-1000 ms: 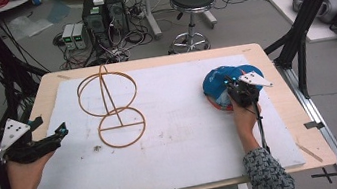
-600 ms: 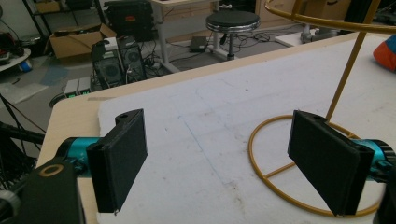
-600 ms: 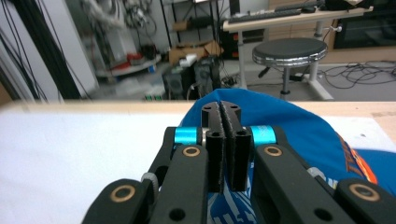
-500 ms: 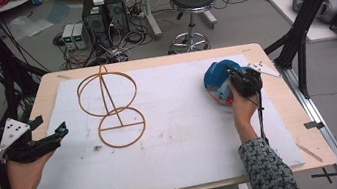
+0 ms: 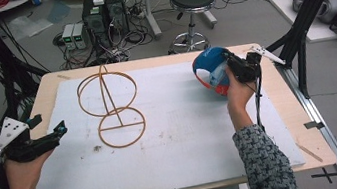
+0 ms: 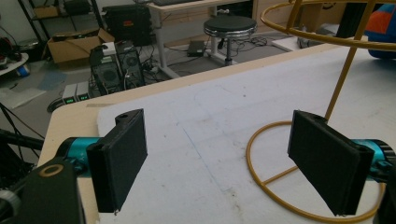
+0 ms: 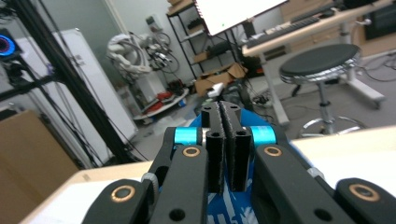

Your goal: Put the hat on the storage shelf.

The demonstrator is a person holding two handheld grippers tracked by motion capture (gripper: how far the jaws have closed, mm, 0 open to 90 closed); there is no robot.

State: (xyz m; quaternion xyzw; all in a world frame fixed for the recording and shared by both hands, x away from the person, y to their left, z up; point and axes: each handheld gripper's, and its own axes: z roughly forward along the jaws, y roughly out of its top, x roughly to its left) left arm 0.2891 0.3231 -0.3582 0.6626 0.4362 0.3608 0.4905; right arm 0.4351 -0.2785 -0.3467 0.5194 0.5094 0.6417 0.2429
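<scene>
While the left gripper (image 5: 46,138) waited wide open just left of the wire stand (image 5: 110,108), the right gripper (image 5: 226,68) gripped the blue cap (image 5: 207,63) well to that stand's right, seemingly mid-carry, the next move probably hanging it there.

Worktop (image 5: 280,108): pale wood, rectangular, with bare wood margins on all 4 sides. White sheet (image 5: 189,142): 1, laid flat over most of the surface, lightly scuffed, with small dark specks near its left-centre. Yellow wire stand (image 5: 113,108): 1, base ring flat on the sheet's left half, a 2nd ring raised on an upright rod.
</scene>
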